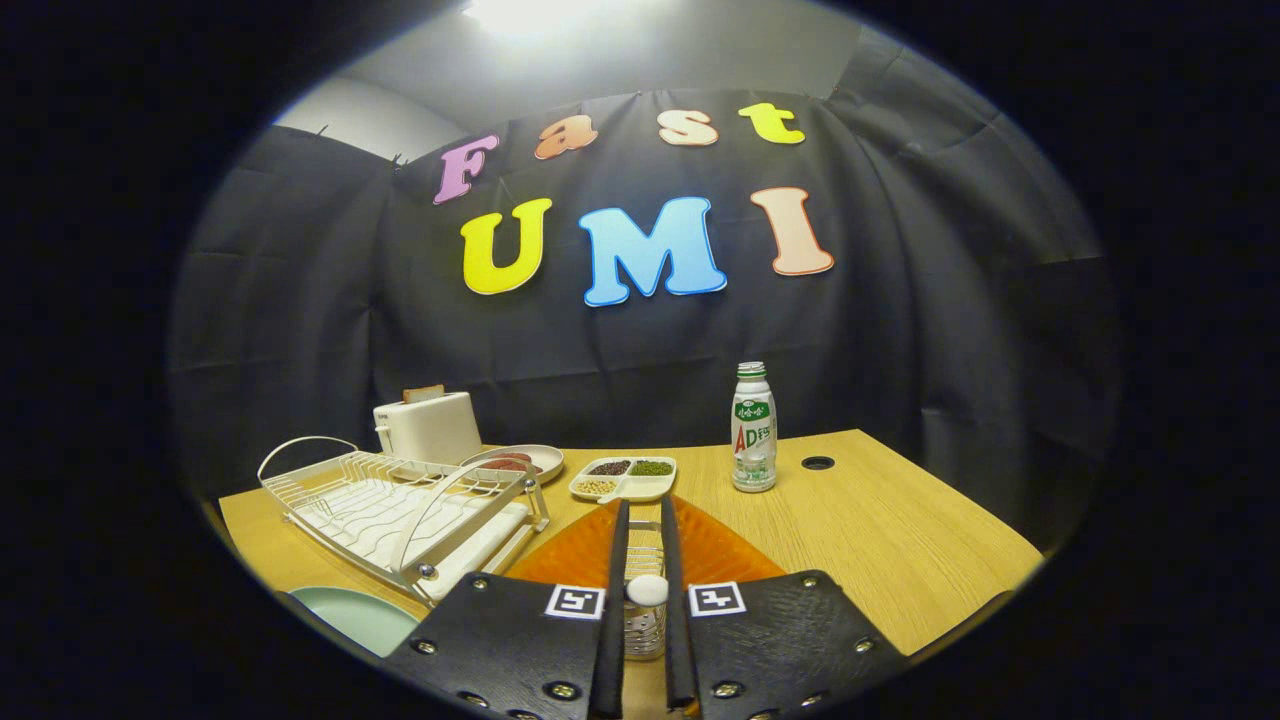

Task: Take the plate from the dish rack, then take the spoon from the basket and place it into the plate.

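Observation:
My gripper (644, 506) has its fingers nearly together, pressing from both sides on the rounded white end of the spoon (646, 590). The spoon stands in a wire mesh basket (645, 638) that shows between and under the fingers, on an orange mat (720, 550). To the left of the fingers, a pale green plate (352, 616) lies flat on the wooden table, just in front of the white wire dish rack (400, 505). The rack's slots hold no dishes that I can see.
Behind the rack stand a white toaster (428, 426) and a dish of food (520, 463). A divided white tray of beans (625, 478) lies beyond the mat, with a drink bottle (753, 428) and a cable hole (817, 463) to its right.

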Tool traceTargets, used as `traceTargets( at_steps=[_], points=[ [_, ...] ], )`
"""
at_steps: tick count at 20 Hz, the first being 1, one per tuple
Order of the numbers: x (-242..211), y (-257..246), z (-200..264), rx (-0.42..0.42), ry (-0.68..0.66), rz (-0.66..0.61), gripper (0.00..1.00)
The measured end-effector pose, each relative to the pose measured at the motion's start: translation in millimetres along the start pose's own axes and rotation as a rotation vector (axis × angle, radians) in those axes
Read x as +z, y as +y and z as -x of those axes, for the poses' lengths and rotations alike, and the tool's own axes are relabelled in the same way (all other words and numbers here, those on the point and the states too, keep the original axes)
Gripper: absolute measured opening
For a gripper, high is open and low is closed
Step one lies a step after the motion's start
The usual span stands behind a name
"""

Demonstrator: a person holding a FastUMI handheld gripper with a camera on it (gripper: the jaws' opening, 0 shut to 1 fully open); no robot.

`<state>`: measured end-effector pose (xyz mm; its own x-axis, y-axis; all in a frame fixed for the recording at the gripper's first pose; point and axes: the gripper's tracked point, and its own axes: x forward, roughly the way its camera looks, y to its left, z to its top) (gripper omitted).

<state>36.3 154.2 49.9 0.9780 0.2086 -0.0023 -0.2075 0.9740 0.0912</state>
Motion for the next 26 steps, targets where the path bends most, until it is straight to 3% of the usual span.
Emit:
traceTargets(
  at_steps=[2, 10, 22, 26],
  points=[
    [0, 0, -2, -0.003, 0.008, -0.013, 0.11],
    [24, -2, 5, -0.046, 0.056, 0.018, 0.1],
    [101, -15, 39, -0.113, 0.071, -0.034, 0.11],
    [122, -9, 59, -0.095, 0.07, -0.015, 0.1]
  ],
)
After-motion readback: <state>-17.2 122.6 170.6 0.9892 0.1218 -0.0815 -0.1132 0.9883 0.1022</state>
